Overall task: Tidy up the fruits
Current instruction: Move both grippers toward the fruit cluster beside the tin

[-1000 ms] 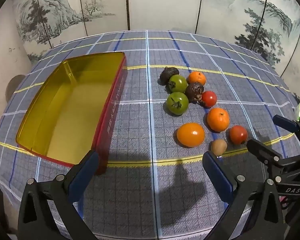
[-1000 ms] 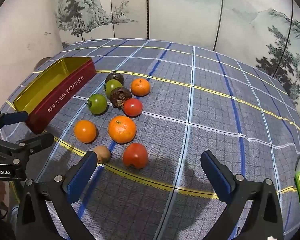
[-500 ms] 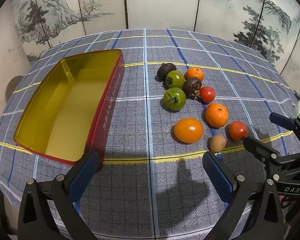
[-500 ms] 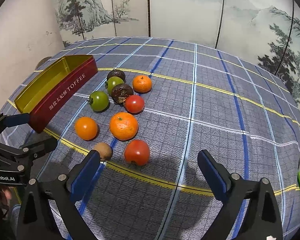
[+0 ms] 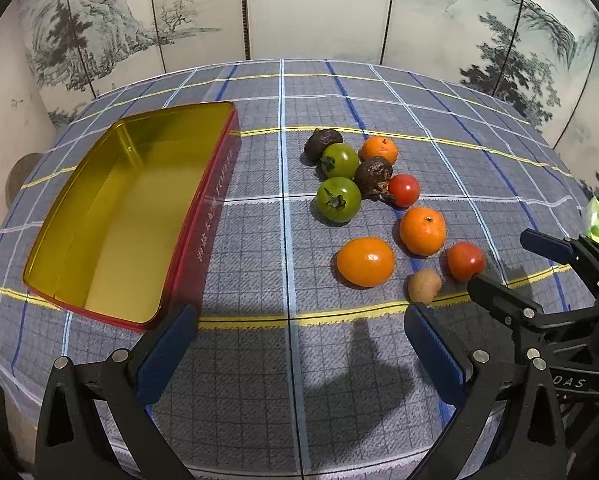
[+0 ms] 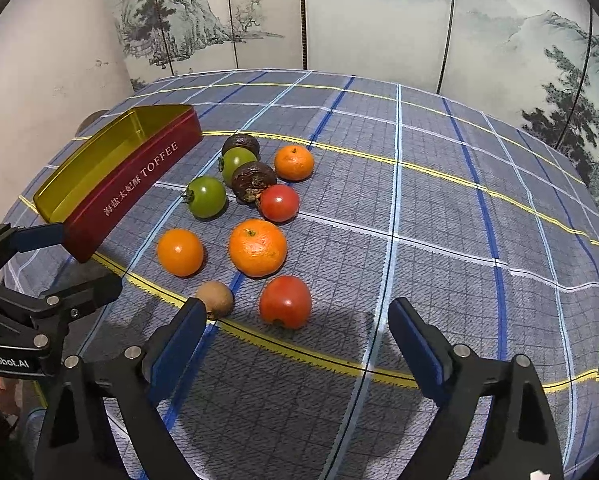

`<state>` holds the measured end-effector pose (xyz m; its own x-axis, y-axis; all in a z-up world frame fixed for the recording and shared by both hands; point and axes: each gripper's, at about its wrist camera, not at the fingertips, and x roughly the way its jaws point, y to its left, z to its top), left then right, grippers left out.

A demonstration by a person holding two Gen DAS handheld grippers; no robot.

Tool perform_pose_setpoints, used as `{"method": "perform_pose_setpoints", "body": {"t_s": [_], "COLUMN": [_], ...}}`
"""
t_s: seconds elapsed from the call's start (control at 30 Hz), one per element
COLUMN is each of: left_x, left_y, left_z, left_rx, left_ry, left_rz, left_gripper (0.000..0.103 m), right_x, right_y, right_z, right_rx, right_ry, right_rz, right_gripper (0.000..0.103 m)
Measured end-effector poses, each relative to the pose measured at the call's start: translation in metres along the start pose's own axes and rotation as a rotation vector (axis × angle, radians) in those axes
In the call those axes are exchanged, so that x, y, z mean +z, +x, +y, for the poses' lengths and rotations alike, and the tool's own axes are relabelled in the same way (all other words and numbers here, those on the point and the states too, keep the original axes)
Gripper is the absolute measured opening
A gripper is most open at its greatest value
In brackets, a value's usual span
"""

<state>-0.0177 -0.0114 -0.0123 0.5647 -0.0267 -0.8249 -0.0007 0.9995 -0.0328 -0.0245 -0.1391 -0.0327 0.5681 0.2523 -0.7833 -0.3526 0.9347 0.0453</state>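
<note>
A round table [image 5: 439, 112] covered in a blue-grey checked cloth carries an empty gold-lined toffee tin [image 5: 111, 216] with red sides, lying open on the left. To its right, all on the cloth and none yet in the tin, sits a loose cluster of fruit: two green tomatoes [image 5: 338, 199], two dark wrinkled fruits [image 5: 373, 174], two mandarins [image 5: 422, 230], a smooth orange tomato [image 5: 365, 261], two red tomatoes [image 6: 285, 301] and a small brown kiwi [image 6: 215, 299].

The left gripper [image 5: 295, 352] hangs above the near edge of the table with its blue pads wide apart and nothing between them. The right gripper [image 6: 295, 344] is angled down toward the nearest red tomato; its jaws are closing, yet the pads are clear of any fruit and hold nothing.

The sorting appears to be at its very start, with the first pick being lined up. The next move likely calls for the right gripper to go forward and down until the near red tomato sits between its pads, avoiding the kiwi just beside its left pad, then to close gently, since a ripe tomato would bruise or roll.
</note>
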Motion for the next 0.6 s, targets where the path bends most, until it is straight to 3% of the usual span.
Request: {"method": "perform_pose_setpoints", "body": {"t_s": [0.17,0.6], "left_x": [-0.0008,-0.003], "left_y": [0.0014,0.0065], "left_z": [-0.0012,0.0002], "left_rx": [0.002,-0.012], "left_ry": [0.008,-0.011], "left_rz": [0.013,0.036], "left_gripper": [0.102,0.101], "right_x": [-0.0006,-0.0028], "right_y": [0.0013,0.0038], "right_z": [0.0007,0.002], "right_rx": [0.006,0.006], "right_ry": [-0.002,-0.002], "right_rz": [0.011,0.025], "right_gripper": [0.082,0.081]}}
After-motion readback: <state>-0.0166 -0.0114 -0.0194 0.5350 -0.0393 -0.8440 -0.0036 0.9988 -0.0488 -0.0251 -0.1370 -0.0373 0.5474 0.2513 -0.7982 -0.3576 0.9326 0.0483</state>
